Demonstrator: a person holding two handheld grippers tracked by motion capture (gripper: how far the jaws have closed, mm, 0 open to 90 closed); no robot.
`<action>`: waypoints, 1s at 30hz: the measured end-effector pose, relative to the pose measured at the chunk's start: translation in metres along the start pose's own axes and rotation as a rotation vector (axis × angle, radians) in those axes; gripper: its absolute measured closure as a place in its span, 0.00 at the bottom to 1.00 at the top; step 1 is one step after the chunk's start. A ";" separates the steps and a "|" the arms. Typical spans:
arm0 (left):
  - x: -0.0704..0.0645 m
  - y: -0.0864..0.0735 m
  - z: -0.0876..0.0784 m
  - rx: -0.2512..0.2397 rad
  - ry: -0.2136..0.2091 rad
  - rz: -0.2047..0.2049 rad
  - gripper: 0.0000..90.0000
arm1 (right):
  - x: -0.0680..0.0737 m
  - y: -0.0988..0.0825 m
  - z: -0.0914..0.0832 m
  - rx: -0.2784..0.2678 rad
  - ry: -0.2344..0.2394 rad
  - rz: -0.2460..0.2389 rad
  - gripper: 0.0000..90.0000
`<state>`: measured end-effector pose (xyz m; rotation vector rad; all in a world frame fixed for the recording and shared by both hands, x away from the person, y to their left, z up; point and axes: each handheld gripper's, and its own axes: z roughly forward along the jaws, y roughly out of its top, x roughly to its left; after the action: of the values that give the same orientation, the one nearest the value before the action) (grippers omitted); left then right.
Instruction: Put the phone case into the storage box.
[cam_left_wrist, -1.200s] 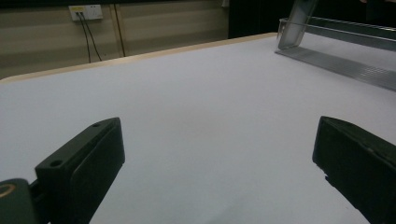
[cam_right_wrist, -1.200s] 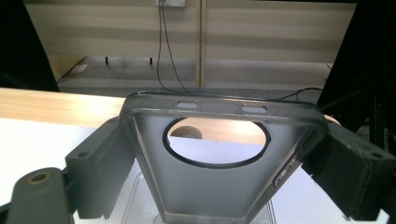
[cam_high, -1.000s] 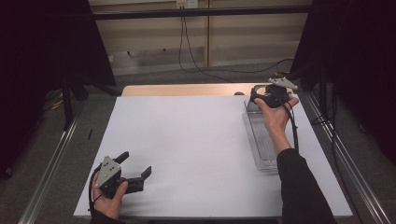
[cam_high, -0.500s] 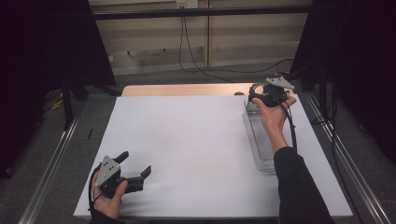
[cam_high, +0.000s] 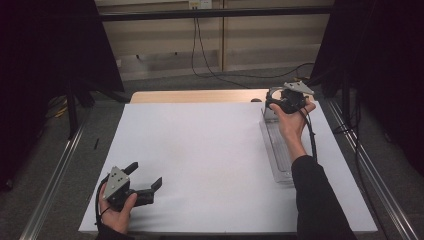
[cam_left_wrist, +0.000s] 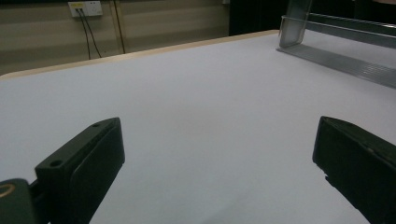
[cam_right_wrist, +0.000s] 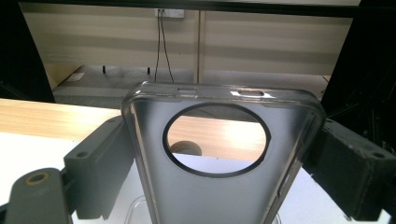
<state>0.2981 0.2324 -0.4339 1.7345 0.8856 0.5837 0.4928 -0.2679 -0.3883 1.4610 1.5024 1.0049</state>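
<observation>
Left gripper (cam_high: 142, 186) rested low at the near left corner of the table (cam_high: 200, 150), jaws spread wide, nothing between them; same spot and pose as a second earlier. Ahead of it, in its own view, bare white surface ran out to the clear tray (cam_left_wrist: 336, 51) far off to its right.

Right gripper (cam_high: 281, 101) sat at the far right, over the far end of the clear tray (cam_high: 276, 150), jaws clamped on a clear phone case (cam_right_wrist: 219, 154). In the right gripper view the case stood between the jaws, held by its long edges, its round camera cutout above the grip. Through the cutout, beyond the gripper: wooden table edge and a small round object, too dim to identify.

Change over the last second: right hand (cam_high: 290, 122) had lifted slightly and drawn toward the far right, the gripper now tilted, with the case up off the tray's far end. Judged: case was picked and clear of the tray, so the lift step looked done; carrying it to wherever it goes remained. Left gripper idle, possibly waiting to receive.
</observation>
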 end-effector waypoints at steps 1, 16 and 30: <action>0.000 0.000 0.000 0.000 -0.002 -0.001 0.03 | 0.000 0.000 0.000 0.001 0.000 0.003 0.13; 0.000 -0.001 -0.002 0.003 0.000 0.002 0.03 | -0.005 -0.002 0.002 0.004 0.040 0.025 0.05; -0.001 -0.001 -0.003 0.003 0.002 -0.013 0.03 | -0.012 0.001 -0.006 -0.015 0.100 0.046 0.01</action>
<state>0.2955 0.2332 -0.4336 1.7299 0.8983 0.5760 0.4877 -0.2796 -0.3851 1.4596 1.5347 1.1283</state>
